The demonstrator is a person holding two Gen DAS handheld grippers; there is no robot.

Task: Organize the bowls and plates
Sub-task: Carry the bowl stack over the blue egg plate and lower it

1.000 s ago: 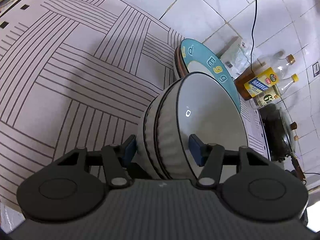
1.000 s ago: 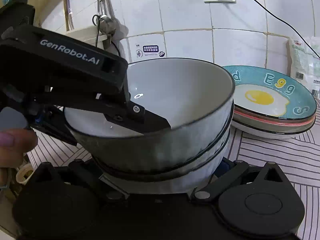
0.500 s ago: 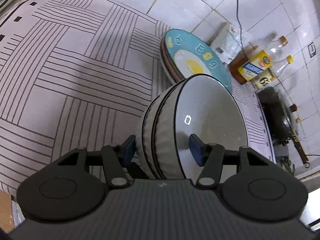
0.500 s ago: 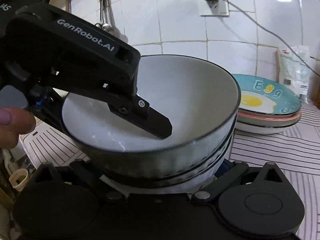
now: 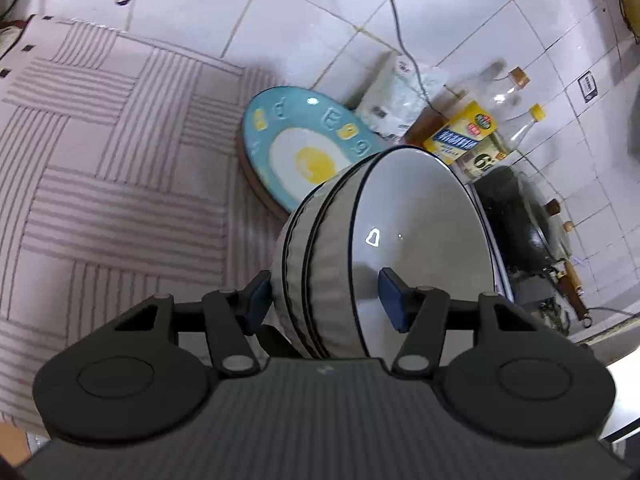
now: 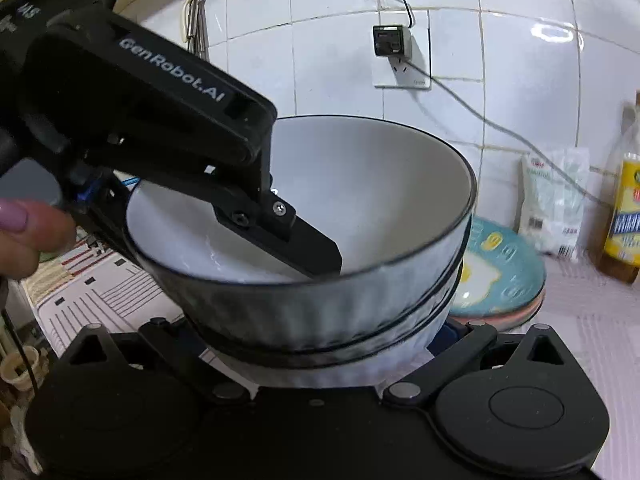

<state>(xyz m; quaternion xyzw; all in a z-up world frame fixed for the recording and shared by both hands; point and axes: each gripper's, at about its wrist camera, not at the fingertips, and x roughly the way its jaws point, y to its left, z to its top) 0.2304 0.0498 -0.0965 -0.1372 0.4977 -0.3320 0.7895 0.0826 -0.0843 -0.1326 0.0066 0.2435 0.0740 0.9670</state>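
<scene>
gripping the wall of a nested stack of grey bowls [image 5: 384,240], the left gripper [image 5: 326,296] has its jaws part-way apart, one blue pad on the ribbed outside and the other pressed to the smooth inside. in the right wrist view that same gripper [image 6: 316,256] comes in from ten o'clock, one black finger reaching down into the top bowl; the finger outside the wall is hidden behind the stack [image 6: 320,304].

the right gripper [image 6: 320,344] sits under the stack at six o'clock; its fingertips are covered by the bowls, with only a sliver of blue pad showing at four o'clock, so i cannot tell how its jaws stand or whether they press the stack.

both views are smeared with blur. how many bowls are nested is hard to count: two dark rims show clearly, with a paler bowl underneath. the bowls are white inside, grey and ribbed outside, each with a thin black rim. the stack looks held clear of the striped counter mat [image 5: 112,184].

at one o'clock beyond it lies a stack of plates [image 5: 296,148], the top one teal with a fried-egg picture and letters; its near edge is cut off by the bowls. in the right wrist view the plates [image 6: 508,276] peek out at three o'clock.

a fingertip [image 6: 24,228] shows at nine o'clock.
</scene>
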